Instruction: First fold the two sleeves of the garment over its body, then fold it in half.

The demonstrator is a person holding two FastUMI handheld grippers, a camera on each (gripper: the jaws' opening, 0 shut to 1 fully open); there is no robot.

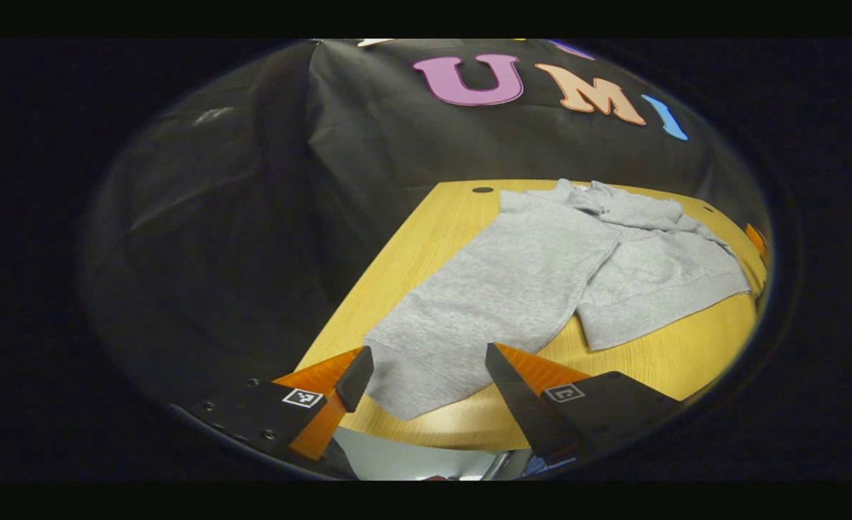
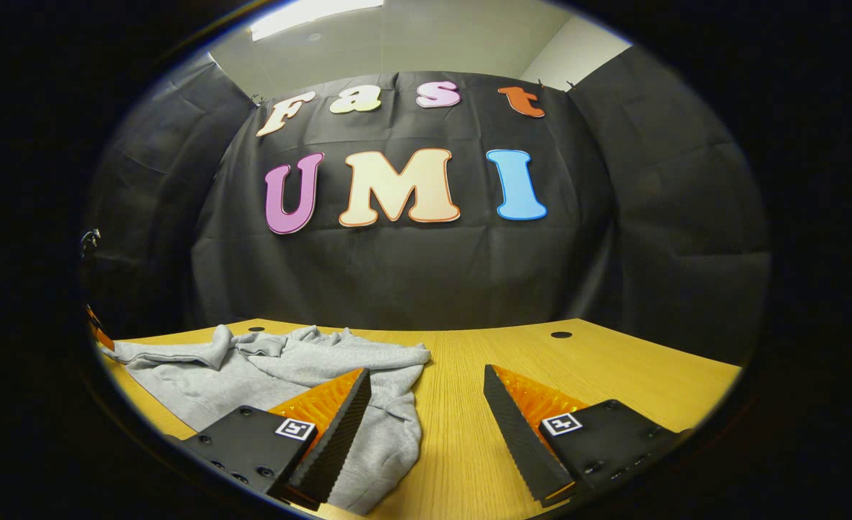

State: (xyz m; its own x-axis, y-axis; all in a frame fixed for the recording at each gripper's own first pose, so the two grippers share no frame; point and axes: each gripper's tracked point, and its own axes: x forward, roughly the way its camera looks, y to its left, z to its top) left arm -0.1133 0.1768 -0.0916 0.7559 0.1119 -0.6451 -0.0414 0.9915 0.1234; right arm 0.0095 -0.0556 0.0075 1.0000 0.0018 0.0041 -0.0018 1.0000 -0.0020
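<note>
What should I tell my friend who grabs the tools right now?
Left tool: open, hovering over the near end of the grey garment, gripping nothing.
Right tool: open, low over the wooden table, with the garment's edge under its left finger.
Garment: lying on the table; in the left gripper view, one long part reaches toward the tool and looks unfolded.
Done: no finished fold is visible.
Left: fold both sleeves over the body, then fold it in half.
</note>
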